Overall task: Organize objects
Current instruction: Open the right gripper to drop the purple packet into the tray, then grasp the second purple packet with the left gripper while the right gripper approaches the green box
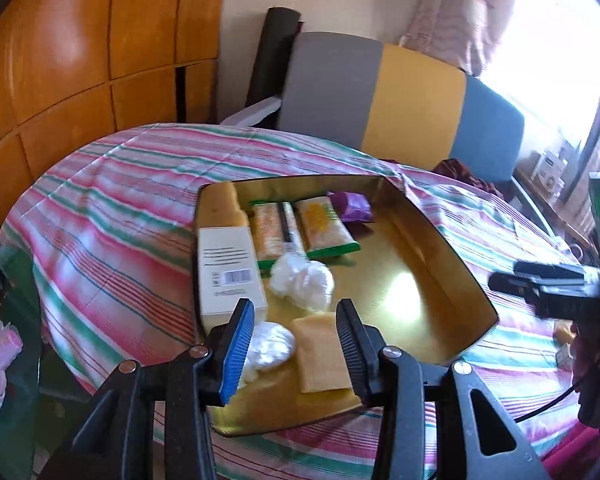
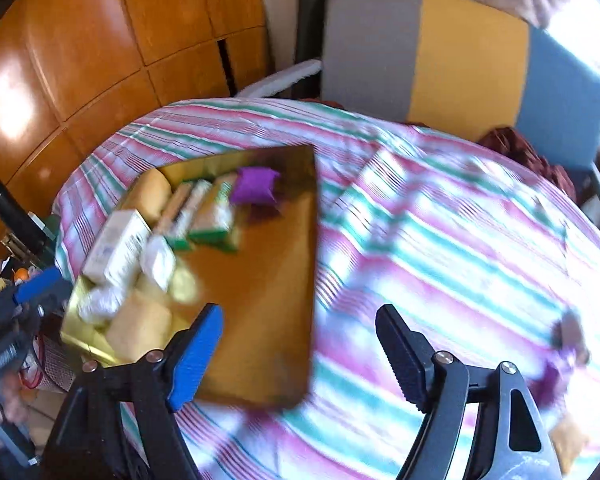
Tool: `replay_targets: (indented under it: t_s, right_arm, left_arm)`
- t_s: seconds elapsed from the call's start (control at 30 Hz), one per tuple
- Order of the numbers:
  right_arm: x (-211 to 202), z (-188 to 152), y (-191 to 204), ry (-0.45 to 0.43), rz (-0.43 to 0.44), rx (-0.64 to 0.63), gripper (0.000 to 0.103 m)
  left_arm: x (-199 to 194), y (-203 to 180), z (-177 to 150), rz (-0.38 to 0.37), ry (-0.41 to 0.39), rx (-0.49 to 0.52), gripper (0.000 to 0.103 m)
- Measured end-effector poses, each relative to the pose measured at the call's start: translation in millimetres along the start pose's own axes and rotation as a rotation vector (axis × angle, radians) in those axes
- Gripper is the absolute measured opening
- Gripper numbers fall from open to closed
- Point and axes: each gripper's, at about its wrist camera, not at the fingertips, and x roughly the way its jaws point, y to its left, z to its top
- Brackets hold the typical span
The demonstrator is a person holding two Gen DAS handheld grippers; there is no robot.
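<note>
nothing can be read letter for letter. the tall white cardboard box [image 1: 230, 272] lying in the shallow gold-coloured tray [image 1: 440, 248] carries several lines of small grey print and a black barcode beneath them, all too small to make out. the two green-edged clear snack packets [image 1: 300, 228] beside it show what may be printed panels, perhaps yellow lettering, but it is blurred.

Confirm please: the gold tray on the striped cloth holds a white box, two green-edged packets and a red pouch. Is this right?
Not quite: the pouch is purple, not red, as the right wrist view shows. The rest is right: the gold tray on the striped cloth holds a white box and two green-edged packets.
</note>
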Motion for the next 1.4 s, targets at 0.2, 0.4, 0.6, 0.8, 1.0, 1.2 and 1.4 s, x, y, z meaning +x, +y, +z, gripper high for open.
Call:
replay_targets:
  t_s: [0.2,0.4,0.6,0.8,1.0,1.2,1.4]
  right_arm:
    - [-25,-45,-48,0.025,-0.067,0.089,0.079]
    - [-57,-78,-114,0.018,-0.159,0.244,0.080]
    - [-100,-104,-191,-0.081,-0.267,0.484,0.086]
    - [-129,-155,-260,-0.202,-0.238,0.843,0.086]
    - [-138,-161,-267,-0.287,-0.184,0.915,0.087]
    - [-140,-159,-261,-0.304,-0.185,0.886,0.090]
    - [-145,-166,-267,-0.336,-0.168,0.929,0.092]
  left_arm:
    - [-1,-22,-1,-0.033,0.006,0.055,0.043]
    - [1,-44,-1,-0.064,0.015,0.104,0.043]
    - [2,-73,-1,-0.108,0.025,0.166,0.043]
    - [3,-111,-2,-0.167,0.039,0.249,0.043]
    - [14,-153,-4,-0.240,0.097,0.308,0.043]
    - [34,-198,-10,-0.315,0.178,0.362,0.043]
    - [55,-236,-10,-0.374,0.254,0.366,0.043]
